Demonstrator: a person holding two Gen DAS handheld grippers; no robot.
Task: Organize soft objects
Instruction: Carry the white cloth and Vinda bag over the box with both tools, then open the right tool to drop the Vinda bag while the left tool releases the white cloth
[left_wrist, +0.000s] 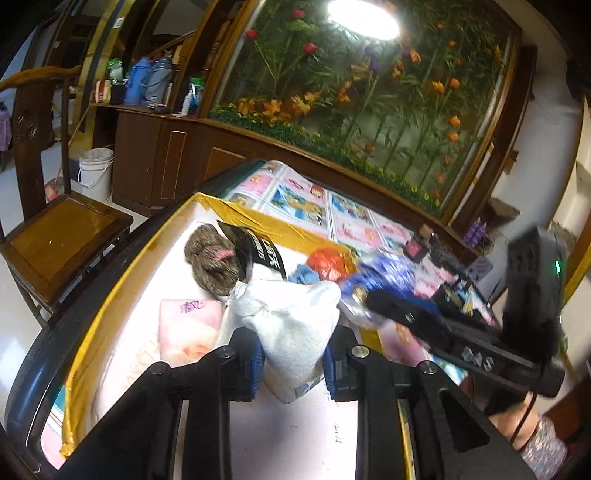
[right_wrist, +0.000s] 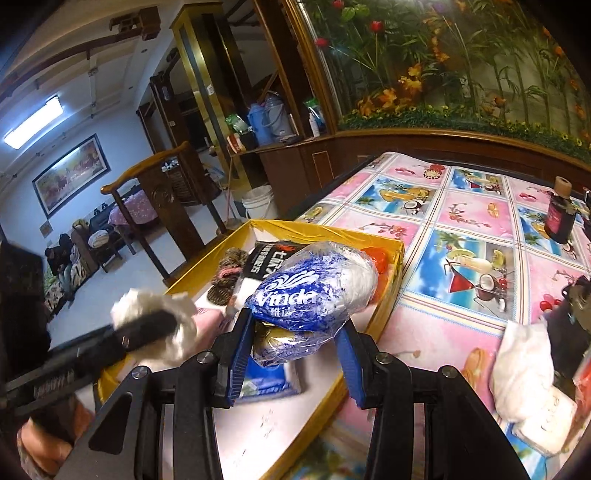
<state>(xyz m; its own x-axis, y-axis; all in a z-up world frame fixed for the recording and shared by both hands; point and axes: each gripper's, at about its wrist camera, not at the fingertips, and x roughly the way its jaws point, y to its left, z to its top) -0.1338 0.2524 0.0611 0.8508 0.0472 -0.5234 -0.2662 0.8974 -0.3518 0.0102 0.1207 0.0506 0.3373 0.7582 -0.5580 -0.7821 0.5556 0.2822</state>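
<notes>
A yellow-rimmed box (left_wrist: 258, 216) with a white floor sits on the table and also shows in the right wrist view (right_wrist: 332, 230). My left gripper (left_wrist: 293, 363) is shut on a white cloth bundle (left_wrist: 291, 325) and holds it over the box. My right gripper (right_wrist: 291, 363) is shut on a blue-and-white Vinda tissue pack (right_wrist: 314, 291), also over the box. In the box lie a brown knitted item (left_wrist: 214, 262), a black-labelled pack (left_wrist: 264, 254), a pink pack (left_wrist: 188, 328), a blue cloth (left_wrist: 304, 275) and a red item (left_wrist: 327, 260).
The table wears a pink and blue fruit-print cloth (right_wrist: 461, 229). A dark bottle (right_wrist: 561, 214) stands at its far right; white soft packs (right_wrist: 532, 373) lie at the right edge. A wooden chair (left_wrist: 59, 236) and a white bucket (left_wrist: 95, 171) stand left of the table.
</notes>
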